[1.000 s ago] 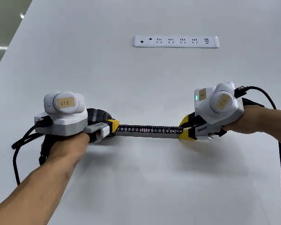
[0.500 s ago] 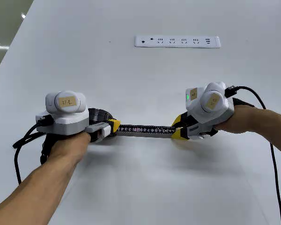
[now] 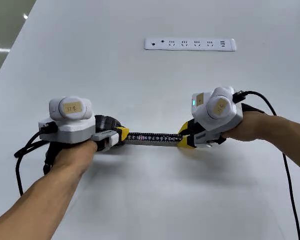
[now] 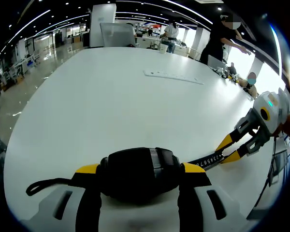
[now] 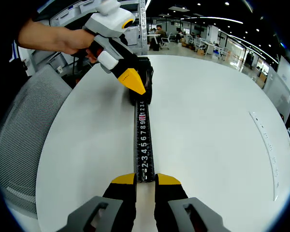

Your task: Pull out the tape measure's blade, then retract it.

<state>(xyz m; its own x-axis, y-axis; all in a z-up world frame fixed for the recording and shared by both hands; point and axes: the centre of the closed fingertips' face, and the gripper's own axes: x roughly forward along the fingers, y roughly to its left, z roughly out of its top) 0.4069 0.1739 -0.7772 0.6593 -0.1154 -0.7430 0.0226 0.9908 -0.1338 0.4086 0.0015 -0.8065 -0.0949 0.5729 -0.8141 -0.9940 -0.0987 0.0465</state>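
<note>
Head view: the plain white workbench top (image 3: 155, 200) carries everything. My left gripper (image 3: 114, 136) sits nearer me than the long white power strip (image 3: 190, 44), just past its left end. Its jaws are clamped on the round black tape measure case (image 3: 106, 124). My right gripper (image 3: 184, 137) sits nearer me than the strip's middle, jaws pinched narrow on the tip of the black numbered blade (image 3: 152, 137). The blade lies drawn out flat between both grippers, roughly parallel to the strip.

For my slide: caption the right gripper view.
Right gripper pinches the blade tip; left gripper clamps the case.
</note>
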